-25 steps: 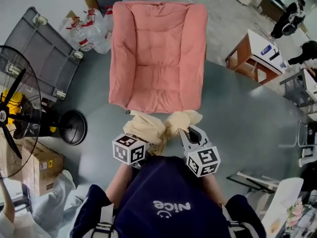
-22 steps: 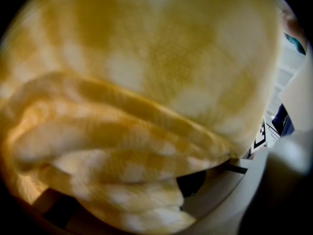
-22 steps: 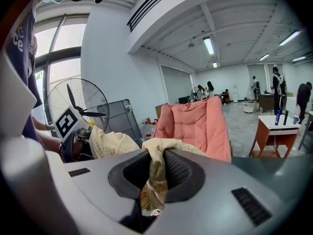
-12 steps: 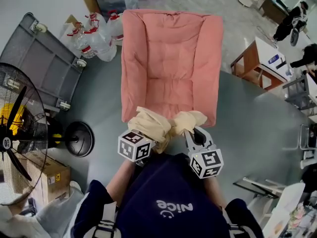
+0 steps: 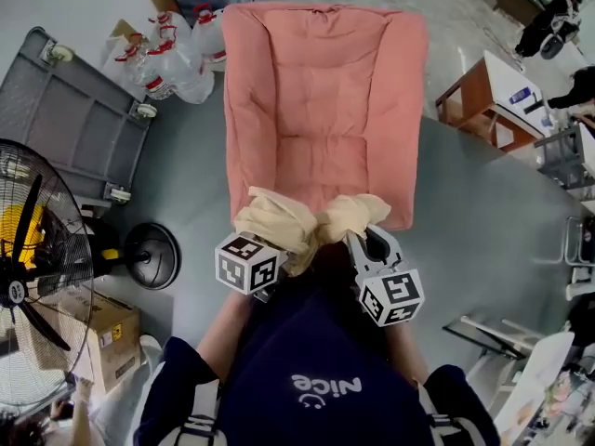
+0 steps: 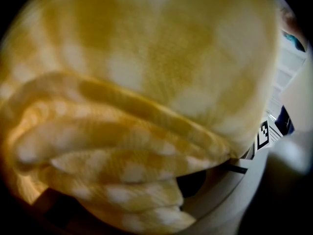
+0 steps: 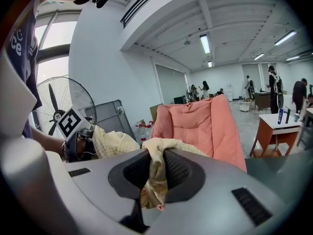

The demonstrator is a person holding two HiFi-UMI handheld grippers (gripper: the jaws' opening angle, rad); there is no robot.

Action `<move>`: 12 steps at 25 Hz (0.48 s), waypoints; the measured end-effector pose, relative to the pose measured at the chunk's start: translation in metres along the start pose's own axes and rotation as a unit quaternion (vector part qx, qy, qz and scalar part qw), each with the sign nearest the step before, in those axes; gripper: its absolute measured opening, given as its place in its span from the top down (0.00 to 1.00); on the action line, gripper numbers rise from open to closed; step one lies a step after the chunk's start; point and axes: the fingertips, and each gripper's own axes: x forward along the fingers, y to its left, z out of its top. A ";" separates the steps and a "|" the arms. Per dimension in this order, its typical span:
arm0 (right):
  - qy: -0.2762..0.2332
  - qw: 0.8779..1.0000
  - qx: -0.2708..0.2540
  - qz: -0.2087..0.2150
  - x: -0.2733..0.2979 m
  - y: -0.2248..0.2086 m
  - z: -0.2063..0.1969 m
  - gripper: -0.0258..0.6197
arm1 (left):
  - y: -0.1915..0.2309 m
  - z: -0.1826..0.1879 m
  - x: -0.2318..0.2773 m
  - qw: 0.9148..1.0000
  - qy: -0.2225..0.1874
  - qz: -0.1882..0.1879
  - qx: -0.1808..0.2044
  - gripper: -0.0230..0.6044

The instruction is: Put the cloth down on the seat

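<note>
The left gripper point(image 5: 253, 263) and the right gripper point(image 5: 374, 252) sit side by side just in front of the person's dark top, and both carry the checked cloth point(image 5: 279, 223). The right gripper view shows its fingers pinching a thin hanging fold of it. The left gripper's fingers are pressed almost together. Yellow-and-cream folds are heaped over them and fill that gripper's view, so the pinch itself is buried, but it reads as a grip.

The cloth is bunched in 2 lumps joined by a short span, at the front edge of the pink padded armchair point(image 5: 321, 82). Whether it already rests on the seat cushion point(image 5: 316, 161) I cannot tell.

It looks light, soft and limp. It will sag and fold wherever it is unsupported, it will not slip easily from ribbed pads, and a drop cannot hurt it. Holding 2 separated points along an edge, as here, seems the best hold for laying it out.

For containers, a closed cardboard box point(image 5: 102, 337) stands on the floor near the fan point(image 5: 28, 277), its contents unseen. Beside the armchair are several clear water jugs point(image 5: 172, 59) with red caps, fill level unclear. Farthest, a small blue bottle point(image 5: 526, 99) stands on a white-topped surface point(image 5: 497, 82).
</note>
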 end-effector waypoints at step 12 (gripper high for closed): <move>0.020 0.999 -0.011 0.040 0.057 -0.076 0.039 0.85 | 0.025 0.052 0.077 0.999 0.011 0.028 -0.012 0.92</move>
